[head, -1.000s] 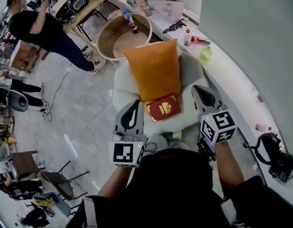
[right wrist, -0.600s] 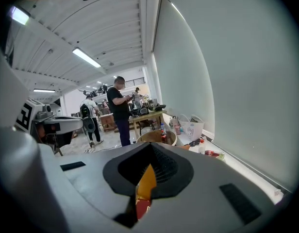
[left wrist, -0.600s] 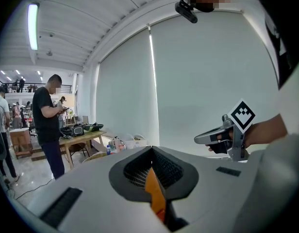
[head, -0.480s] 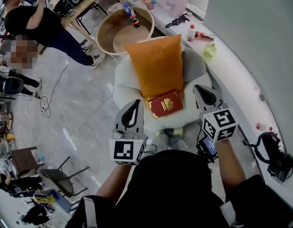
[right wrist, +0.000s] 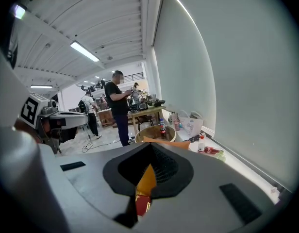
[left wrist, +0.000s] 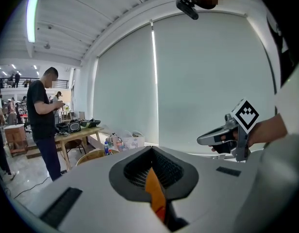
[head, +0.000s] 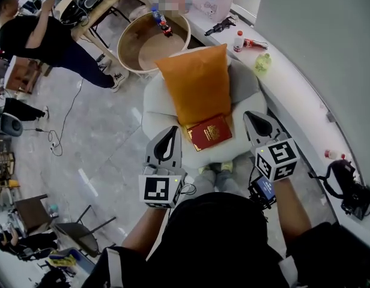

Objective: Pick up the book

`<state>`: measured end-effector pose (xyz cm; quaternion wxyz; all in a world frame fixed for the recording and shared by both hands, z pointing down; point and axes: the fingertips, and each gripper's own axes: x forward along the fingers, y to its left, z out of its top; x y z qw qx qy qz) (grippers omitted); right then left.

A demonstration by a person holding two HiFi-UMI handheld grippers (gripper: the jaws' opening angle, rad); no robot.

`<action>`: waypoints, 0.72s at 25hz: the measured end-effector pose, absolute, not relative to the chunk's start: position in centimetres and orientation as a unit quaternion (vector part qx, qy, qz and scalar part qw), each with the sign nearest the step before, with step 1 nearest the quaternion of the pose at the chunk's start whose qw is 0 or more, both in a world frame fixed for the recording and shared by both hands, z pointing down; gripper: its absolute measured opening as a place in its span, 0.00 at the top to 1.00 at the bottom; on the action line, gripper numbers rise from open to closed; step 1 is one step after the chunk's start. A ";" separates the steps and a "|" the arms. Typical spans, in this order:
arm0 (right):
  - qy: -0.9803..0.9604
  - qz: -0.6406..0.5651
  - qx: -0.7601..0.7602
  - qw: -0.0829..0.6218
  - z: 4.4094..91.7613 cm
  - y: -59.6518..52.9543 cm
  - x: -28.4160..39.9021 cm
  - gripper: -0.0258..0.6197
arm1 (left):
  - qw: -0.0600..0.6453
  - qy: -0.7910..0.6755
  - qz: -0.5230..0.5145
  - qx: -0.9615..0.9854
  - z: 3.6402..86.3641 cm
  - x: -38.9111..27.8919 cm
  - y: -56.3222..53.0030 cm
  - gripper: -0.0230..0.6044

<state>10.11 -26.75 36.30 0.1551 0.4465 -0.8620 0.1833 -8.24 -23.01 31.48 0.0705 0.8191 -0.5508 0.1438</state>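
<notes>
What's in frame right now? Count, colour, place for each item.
book: 1, red with a gold emblem, on the armchair seat at the cushion's foot
cushion: 1, orange, propped against the armchair back
armchair: 1, white, centre, ahead of both tools
round table: 1, tan, beyond the armchair, with bottles on it
red bottle: 1, lying on the white window ledge at right
bystander: 1, black clothes, top left
left tool: 1, grey, jaws shut and empty, left of the book
right tool: 1, grey, jaws shut and empty, right of the book
</notes>
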 end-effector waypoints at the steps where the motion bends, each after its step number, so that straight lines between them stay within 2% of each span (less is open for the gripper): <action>1: -0.860 0.183 0.450 0.157 36.3 -26.5 10.0 0.95 | 0.071 -0.548 0.140 0.822 31.4 -8.3 -23.0 0.96; 12: -0.851 0.178 0.463 0.172 36.6 -26.0 9.3 0.95 | 0.068 -0.530 0.119 0.837 31.0 -9.3 -23.2 0.96; 18: -0.851 0.197 0.451 0.181 38.7 -26.6 9.6 0.95 | 0.095 -0.531 0.124 0.833 33.5 -9.9 -24.4 0.96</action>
